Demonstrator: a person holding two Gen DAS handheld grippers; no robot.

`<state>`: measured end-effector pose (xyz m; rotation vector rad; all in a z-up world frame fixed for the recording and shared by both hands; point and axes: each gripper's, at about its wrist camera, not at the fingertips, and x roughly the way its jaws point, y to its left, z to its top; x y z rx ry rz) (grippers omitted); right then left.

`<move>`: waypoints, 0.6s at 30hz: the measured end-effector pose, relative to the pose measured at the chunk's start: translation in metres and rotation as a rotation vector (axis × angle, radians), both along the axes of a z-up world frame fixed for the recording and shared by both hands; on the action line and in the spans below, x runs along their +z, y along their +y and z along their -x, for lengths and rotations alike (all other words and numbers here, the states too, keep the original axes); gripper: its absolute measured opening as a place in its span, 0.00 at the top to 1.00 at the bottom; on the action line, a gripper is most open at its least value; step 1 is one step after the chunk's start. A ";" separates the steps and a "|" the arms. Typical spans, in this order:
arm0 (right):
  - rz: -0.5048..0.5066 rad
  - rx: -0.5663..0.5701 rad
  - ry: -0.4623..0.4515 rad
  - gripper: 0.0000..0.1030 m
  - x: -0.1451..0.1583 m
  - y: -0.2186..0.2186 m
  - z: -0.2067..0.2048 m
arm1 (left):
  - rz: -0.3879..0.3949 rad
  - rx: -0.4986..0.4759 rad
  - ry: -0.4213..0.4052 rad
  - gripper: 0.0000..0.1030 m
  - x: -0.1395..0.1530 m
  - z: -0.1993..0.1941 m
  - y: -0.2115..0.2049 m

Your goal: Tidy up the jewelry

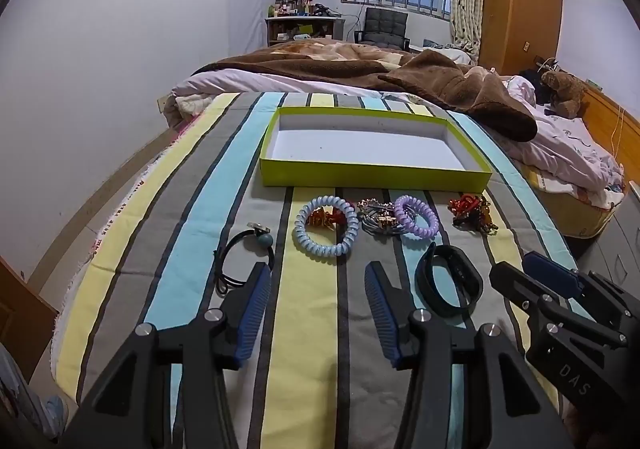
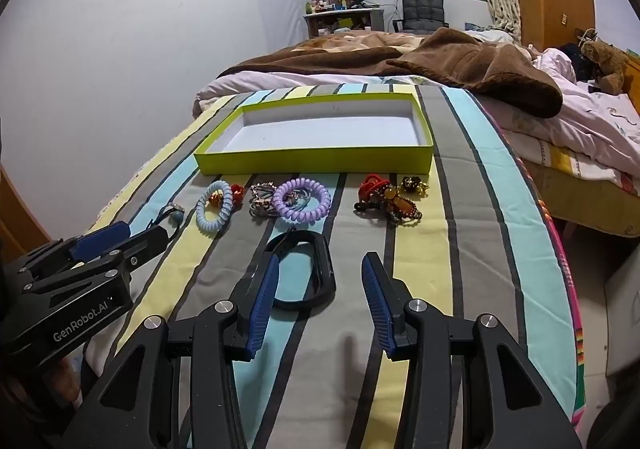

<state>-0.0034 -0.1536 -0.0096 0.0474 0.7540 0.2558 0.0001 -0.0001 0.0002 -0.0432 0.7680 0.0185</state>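
Observation:
An empty yellow-green box (image 1: 372, 171) (image 2: 312, 161) lies on the striped cloth. In front of it lie a pale blue coil bracelet (image 1: 326, 226) (image 2: 214, 207), a purple coil bracelet (image 1: 416, 218) (image 2: 303, 200), silver bangles (image 1: 374, 219) (image 2: 262, 201), red and amber pieces (image 1: 474, 213) (image 2: 390, 197), a black hair tie with a bead (image 1: 244, 257) (image 2: 170, 219) and a dark wristband (image 1: 448, 279) (image 2: 306, 273). My left gripper (image 1: 316, 281) is open and empty, short of the blue coil. My right gripper (image 2: 320, 269) is open and empty, its left finger over the wristband.
The striped cloth (image 1: 304, 329) covers the bed's near end. A brown blanket (image 1: 440, 85) and pink bedding (image 2: 580, 117) lie behind and to the right. The cloth's right edge (image 2: 560, 249) drops to the floor. A wall stands at the left.

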 end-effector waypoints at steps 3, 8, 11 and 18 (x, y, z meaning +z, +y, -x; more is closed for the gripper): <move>0.003 0.000 0.000 0.57 0.000 0.001 0.000 | -0.022 0.001 -0.022 0.50 0.002 0.002 -0.001; 0.005 0.006 0.005 0.57 -0.001 0.003 0.001 | -0.017 0.002 -0.017 0.50 0.005 0.003 -0.002; 0.007 0.006 0.004 0.57 -0.001 0.003 0.001 | 0.013 0.005 0.008 0.50 0.003 0.002 0.000; 0.007 0.007 0.007 0.57 -0.001 0.004 0.001 | 0.058 0.004 0.036 0.50 0.000 0.001 0.004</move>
